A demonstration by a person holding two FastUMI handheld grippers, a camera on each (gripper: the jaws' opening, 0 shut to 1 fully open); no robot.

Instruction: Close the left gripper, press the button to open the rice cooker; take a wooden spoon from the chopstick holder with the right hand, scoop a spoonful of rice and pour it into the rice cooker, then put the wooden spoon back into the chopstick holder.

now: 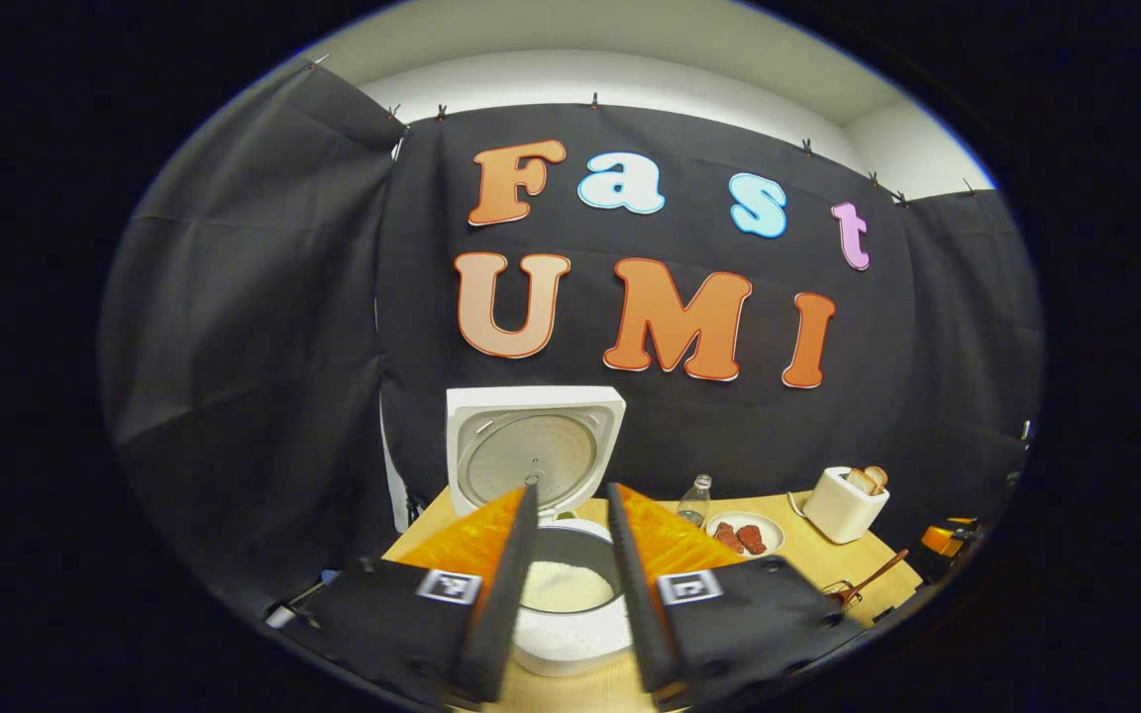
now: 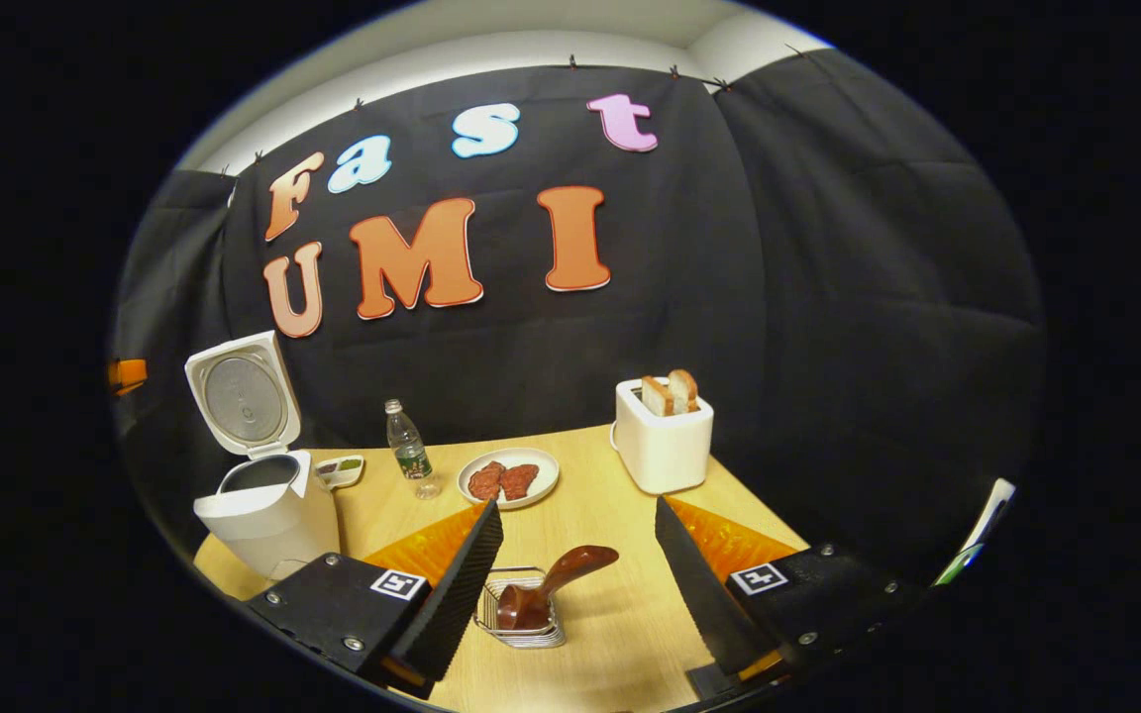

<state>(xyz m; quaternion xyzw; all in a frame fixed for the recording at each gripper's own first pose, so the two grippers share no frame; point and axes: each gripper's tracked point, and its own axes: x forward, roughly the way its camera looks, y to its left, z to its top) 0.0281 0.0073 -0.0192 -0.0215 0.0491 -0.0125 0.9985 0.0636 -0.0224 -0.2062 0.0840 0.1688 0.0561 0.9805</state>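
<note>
Rice cooker open, bottle, plate, toaster beside

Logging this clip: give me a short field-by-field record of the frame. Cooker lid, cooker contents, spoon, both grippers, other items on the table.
cooker lid: rice cooker lid stands open, upright
cooker contents: white rice in the inner pot
spoon: wooden spoon rests in the wire chopstick holder, handle leaning out
left gripper: jaws open, empty, above the cooker
right gripper: jaws open, empty, either side of the spoon, not touching
other items: toaster with bread, plate of meat, bottle, small dish
</note>
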